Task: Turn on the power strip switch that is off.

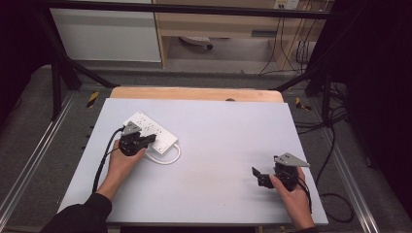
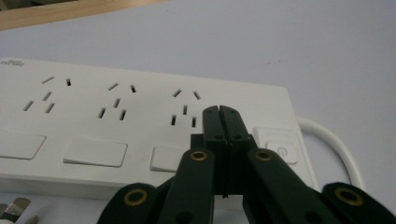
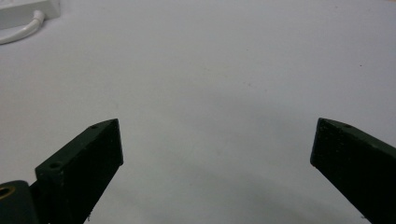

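A white power strip (image 1: 150, 131) lies on the left half of the grey table top (image 1: 218, 145), its white cord (image 1: 167, 158) looping at its near right end. My left gripper (image 1: 151, 138) hovers over that end, shut with nothing between its jaws. In the left gripper view its tip (image 2: 219, 109) sits above the strip (image 2: 93, 121), just left of the power button (image 2: 280, 149). My right gripper (image 1: 256, 175) rests low at the table's right front, open, jaws wide apart over bare surface (image 3: 217, 126).
A metal plug's prongs (image 2: 14, 207) show at the bottom left of the left gripper view. A wooden edge (image 1: 194, 93) runs along the table's back. Black frame legs (image 1: 58, 82) and cables (image 1: 330, 145) flank the table. The strip's corner (image 3: 28, 11) appears far off in the right gripper view.
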A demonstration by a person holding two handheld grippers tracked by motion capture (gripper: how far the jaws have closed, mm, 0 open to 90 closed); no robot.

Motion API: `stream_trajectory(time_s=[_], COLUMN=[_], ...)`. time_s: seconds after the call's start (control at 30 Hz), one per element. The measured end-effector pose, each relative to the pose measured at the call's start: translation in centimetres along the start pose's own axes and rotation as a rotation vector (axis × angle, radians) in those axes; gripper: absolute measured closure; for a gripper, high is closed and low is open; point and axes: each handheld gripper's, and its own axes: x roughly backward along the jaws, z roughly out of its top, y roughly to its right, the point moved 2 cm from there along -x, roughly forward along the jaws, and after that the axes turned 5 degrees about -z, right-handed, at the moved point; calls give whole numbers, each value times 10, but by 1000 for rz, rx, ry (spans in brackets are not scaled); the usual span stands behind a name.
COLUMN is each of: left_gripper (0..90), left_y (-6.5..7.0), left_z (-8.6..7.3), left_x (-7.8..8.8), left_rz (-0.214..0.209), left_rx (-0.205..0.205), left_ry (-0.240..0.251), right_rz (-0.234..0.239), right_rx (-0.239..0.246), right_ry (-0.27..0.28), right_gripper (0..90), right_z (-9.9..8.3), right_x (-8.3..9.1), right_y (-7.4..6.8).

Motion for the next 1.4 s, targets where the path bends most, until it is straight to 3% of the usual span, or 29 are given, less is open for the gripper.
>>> stream_trajectory(time_s=[0.53, 1.3, 1.4], left_gripper=[889, 399, 258], left_y=[-2, 3, 4], left_z=[5, 15, 17], left_x=[7, 10, 10], left_rz=[6, 9, 29], left_rx=[19, 26, 48], left_ry=[52, 150, 143], right_rz=[0, 0, 1], right_rx=[-1, -2, 0], right_ry=[-1, 0, -1], right_gripper=[29, 29, 28], right_z=[0, 0, 0], right_x=[0, 0, 0], right_y=[0, 0, 0])
